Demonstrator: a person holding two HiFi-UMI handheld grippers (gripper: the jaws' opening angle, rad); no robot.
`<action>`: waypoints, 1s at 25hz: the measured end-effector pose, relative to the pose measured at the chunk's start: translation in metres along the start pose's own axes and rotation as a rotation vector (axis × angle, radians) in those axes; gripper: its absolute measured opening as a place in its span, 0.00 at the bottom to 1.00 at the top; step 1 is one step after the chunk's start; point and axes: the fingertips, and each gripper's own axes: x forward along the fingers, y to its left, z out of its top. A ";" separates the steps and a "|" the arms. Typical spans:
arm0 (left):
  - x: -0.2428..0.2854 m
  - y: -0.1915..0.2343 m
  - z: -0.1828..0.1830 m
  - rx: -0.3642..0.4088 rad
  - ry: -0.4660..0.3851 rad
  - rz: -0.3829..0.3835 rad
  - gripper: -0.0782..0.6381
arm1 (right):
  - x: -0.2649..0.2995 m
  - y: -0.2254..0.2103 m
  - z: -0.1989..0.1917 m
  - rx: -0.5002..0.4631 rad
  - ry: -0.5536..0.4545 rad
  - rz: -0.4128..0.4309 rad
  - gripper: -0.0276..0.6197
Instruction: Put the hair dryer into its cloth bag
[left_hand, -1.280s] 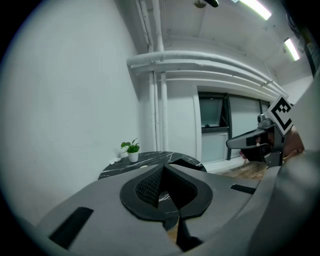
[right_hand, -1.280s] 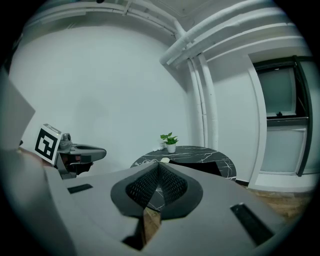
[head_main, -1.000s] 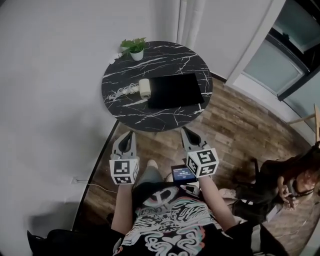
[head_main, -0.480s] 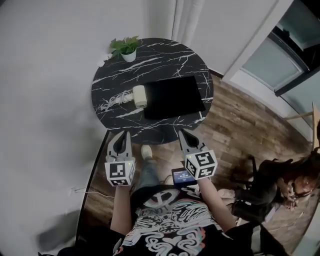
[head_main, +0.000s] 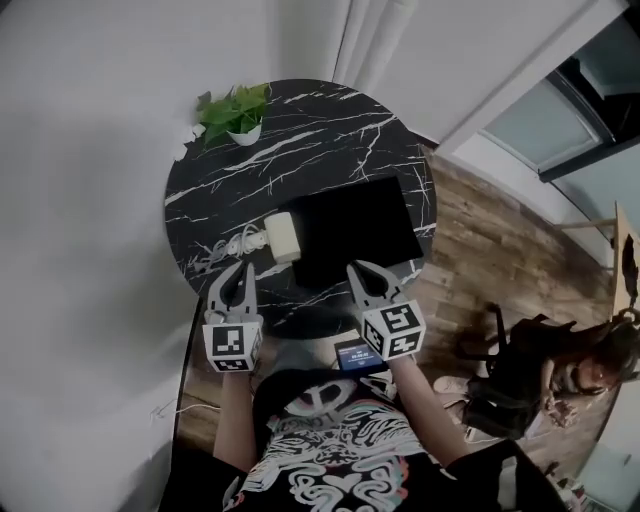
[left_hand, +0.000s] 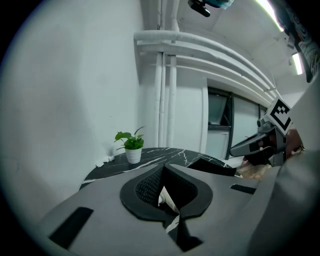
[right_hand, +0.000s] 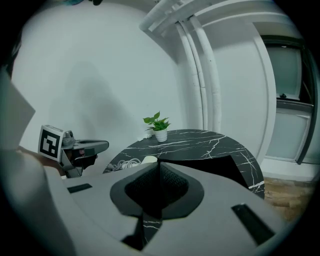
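Note:
A cream hair dryer (head_main: 282, 236) lies on the round black marble table (head_main: 330, 130), its white cord (head_main: 225, 247) coiled to its left. The flat black cloth bag (head_main: 355, 232) lies just right of the dryer. My left gripper (head_main: 237, 268) is shut and empty at the table's near edge, short of the cord. My right gripper (head_main: 360, 268) is shut and empty, its tips at the bag's near edge. In the left gripper view, a bit of the dryer (left_hand: 162, 196) shows through the jaws. The right gripper view has the dryer (right_hand: 149, 159) and bag (right_hand: 210, 167) ahead.
A small potted plant (head_main: 235, 112) stands at the table's far left. A white wall runs close along the left. A small lit screen (head_main: 362, 352) hangs at my waist. A person (head_main: 560, 370) sits at the right on the wood floor (head_main: 480, 230).
Both grippers have moved forward from over the floor to the table's near edge. The table, dryer and bag now lie closer below me.

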 end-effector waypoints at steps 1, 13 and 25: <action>0.008 0.007 -0.001 -0.002 0.008 -0.010 0.13 | 0.009 0.001 0.001 0.009 0.015 0.005 0.08; 0.059 0.036 -0.034 0.044 0.089 -0.102 0.13 | 0.069 0.009 -0.011 0.218 0.120 0.116 0.19; 0.078 0.032 -0.045 0.123 0.137 -0.143 0.13 | 0.096 0.010 -0.028 0.274 0.189 0.206 0.28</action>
